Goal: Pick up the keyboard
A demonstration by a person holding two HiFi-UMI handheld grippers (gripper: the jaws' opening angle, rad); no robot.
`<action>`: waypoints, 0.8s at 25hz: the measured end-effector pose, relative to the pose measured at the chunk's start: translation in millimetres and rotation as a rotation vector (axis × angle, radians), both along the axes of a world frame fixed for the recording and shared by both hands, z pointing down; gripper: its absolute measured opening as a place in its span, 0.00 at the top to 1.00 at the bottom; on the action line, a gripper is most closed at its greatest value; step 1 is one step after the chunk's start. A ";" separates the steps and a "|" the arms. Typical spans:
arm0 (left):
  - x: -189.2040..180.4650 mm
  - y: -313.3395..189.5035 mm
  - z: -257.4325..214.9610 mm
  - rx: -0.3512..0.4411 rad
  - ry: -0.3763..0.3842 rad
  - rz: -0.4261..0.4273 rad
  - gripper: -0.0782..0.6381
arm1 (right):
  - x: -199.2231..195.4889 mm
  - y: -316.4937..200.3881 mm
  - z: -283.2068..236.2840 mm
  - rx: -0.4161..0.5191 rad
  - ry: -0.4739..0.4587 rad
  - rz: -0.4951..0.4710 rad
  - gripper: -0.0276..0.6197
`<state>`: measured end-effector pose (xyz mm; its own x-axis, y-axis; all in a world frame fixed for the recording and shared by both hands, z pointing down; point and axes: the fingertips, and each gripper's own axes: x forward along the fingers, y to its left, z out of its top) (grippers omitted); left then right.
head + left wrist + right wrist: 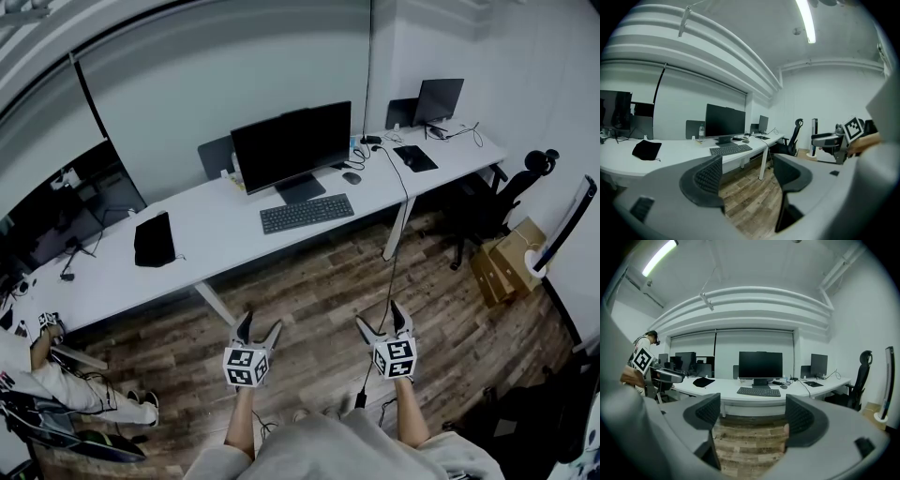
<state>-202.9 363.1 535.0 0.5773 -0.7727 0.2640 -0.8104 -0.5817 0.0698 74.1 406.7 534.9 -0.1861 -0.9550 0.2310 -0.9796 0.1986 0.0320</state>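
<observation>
A black keyboard (307, 213) lies on the long white desk (216, 234), just in front of a dark monitor (291, 145). Both grippers hover over the wooden floor, well short of the desk. My left gripper (261, 323) is open with nothing between its fingers, and my right gripper (380, 317) stands open and empty too. In the left gripper view the keyboard (730, 149) shows far beyond the open gripper (747, 180), up and to the left. The right gripper view has the keyboard (759, 391) straight ahead above the gap of the open gripper (753, 416).
On the desk are a black pouch (154, 240), a mouse (352, 177) and a second monitor (439, 99) at the far right. A black office chair (511, 192) and cardboard boxes (502, 262) stand to the right. A person's sleeve (37, 375) shows at bottom left.
</observation>
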 end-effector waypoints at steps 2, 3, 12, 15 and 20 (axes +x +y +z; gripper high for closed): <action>3.1 1.1 -0.6 0.005 -0.002 -0.002 0.45 | 2.9 0.8 0.9 -0.002 0.003 -0.002 0.31; 4.8 2.0 -0.1 0.005 -0.002 -0.004 0.45 | 4.4 1.3 1.8 -0.003 0.004 -0.004 0.31; 20.6 4.5 1.8 0.004 0.004 -0.046 0.45 | 22.2 -2.0 3.7 -0.002 0.006 -0.031 0.31; 27.8 5.2 3.9 0.008 0.004 -0.055 0.45 | 30.6 -5.2 5.7 -0.002 0.015 -0.037 0.31; 33.9 3.0 8.0 0.004 -0.002 -0.064 0.45 | 36.1 -11.9 11.5 -0.011 0.012 -0.044 0.31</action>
<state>-169.0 366.2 543.0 0.5258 -0.8092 0.2621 -0.8463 -0.5287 0.0655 110.1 394.8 546.3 -0.2253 -0.9432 0.2441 -0.9693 0.2423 0.0417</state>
